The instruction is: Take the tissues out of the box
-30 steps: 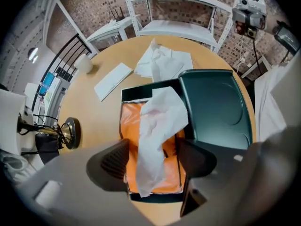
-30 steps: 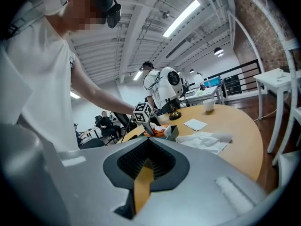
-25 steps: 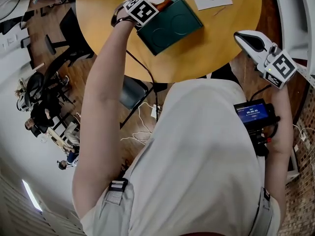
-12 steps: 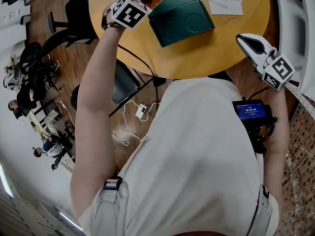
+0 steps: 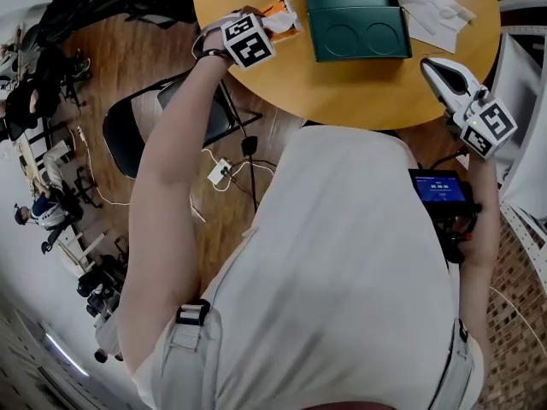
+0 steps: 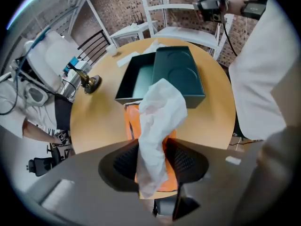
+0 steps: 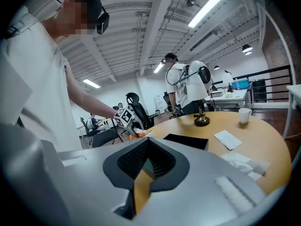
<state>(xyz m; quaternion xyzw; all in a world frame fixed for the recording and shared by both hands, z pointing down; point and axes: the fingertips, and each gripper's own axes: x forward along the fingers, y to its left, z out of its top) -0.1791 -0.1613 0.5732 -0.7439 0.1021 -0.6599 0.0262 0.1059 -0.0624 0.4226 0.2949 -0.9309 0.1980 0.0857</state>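
A dark green box stands open on the round wooden table, its lid beside it; in the left gripper view the box lies straight ahead. My left gripper is left of the box, over the table. It is shut on an orange tissue pack with a white tissue sticking out between the pads; in the head view the pack shows beyond the marker cube. My right gripper hangs at the table's right edge, shut and holding nothing.
Loose white tissues lie right of the box. A paper sheet, a white cup and a brass ornament stand further along the table. A folding chair is under the left rim. People stand around.
My left gripper has lifted the orange pack and tissue out of the box and carried it to the box's left. The right gripper has barely moved.
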